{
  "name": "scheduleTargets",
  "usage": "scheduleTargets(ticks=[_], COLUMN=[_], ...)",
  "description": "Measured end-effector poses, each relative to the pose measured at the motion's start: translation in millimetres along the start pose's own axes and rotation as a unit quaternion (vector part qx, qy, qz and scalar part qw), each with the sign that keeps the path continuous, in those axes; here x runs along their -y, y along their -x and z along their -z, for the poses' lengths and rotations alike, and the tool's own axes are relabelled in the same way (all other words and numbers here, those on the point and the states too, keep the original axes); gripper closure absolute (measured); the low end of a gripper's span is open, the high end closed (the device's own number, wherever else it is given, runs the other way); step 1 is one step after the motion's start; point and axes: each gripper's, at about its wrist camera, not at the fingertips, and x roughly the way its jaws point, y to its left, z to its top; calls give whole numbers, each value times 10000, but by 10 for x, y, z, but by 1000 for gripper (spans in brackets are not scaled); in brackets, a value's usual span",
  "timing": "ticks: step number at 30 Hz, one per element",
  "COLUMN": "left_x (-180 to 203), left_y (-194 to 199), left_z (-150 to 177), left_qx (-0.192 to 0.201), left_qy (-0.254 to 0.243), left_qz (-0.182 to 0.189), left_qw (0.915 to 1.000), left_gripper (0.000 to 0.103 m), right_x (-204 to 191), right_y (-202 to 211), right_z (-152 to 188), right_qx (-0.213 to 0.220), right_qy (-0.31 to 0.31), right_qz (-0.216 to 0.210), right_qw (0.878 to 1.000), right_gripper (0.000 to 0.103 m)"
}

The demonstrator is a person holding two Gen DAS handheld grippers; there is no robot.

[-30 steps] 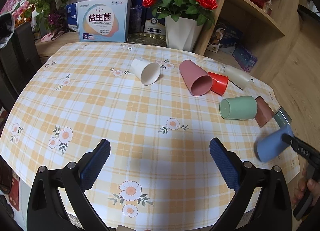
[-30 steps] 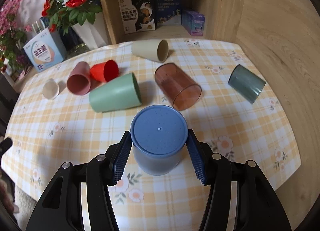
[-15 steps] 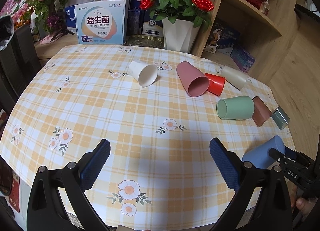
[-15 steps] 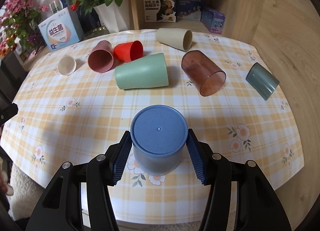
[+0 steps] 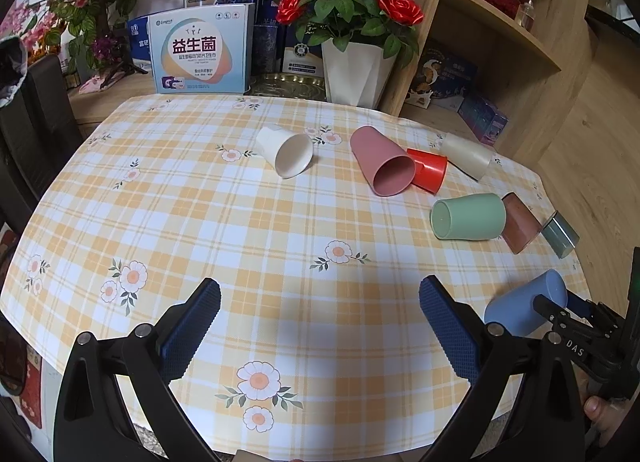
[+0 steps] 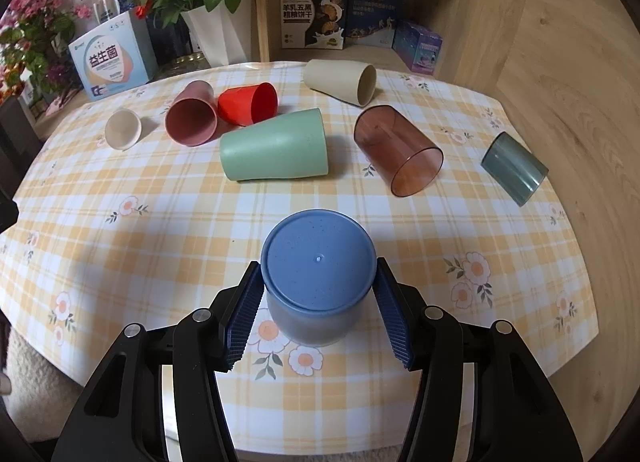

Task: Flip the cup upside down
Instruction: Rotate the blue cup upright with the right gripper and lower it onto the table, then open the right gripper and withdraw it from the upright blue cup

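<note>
My right gripper [image 6: 318, 312] is shut on a blue cup [image 6: 318, 262], its flat base facing the camera, held above the near part of the checked table [image 6: 160, 201]. In the left wrist view the blue cup [image 5: 520, 308] hangs tilted at the table's right edge, with the right gripper [image 5: 558, 316] on it. My left gripper [image 5: 320, 324] is open and empty over the near middle of the table [image 5: 200, 213].
Several cups lie on their sides: white [image 5: 286, 151], pink [image 5: 384, 167], red [image 5: 428, 169], beige [image 5: 466, 155], green [image 5: 468, 217], brown clear [image 6: 396, 149], grey-green [image 6: 514, 167]. A rose pot [image 5: 356, 65], boxes and a wooden shelf [image 5: 500, 29] stand behind.
The right gripper has carried the blue cup down and toward the table's near right edge. The left gripper has barely moved.
</note>
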Motion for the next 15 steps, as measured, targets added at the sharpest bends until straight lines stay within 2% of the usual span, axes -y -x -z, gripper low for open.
scheduleTargets(ticks=[4, 7, 9, 15], left_x=[22, 69, 106, 247], left_y=[65, 176, 277, 688], left_z=[-27, -65, -105, -185], left_qx=[43, 145, 214, 567], left_qy=[-54, -134, -192, -547], left_qz=[-1, 17, 16, -25], left_qw=[10000, 9998, 9996, 9969], left_gripper=[6, 6, 6, 6], right_x=[40, 88, 115, 161], right_y=[40, 111, 235, 834], right_z=[-31, -51, -64, -153], right_qx=[-84, -160, -32, 641], right_qy=[-142, -373, -482, -608], right_qz=[-128, -401, -537, -602], right_qw=[9998, 9984, 9974, 9943], right_gripper=[48, 41, 31, 30])
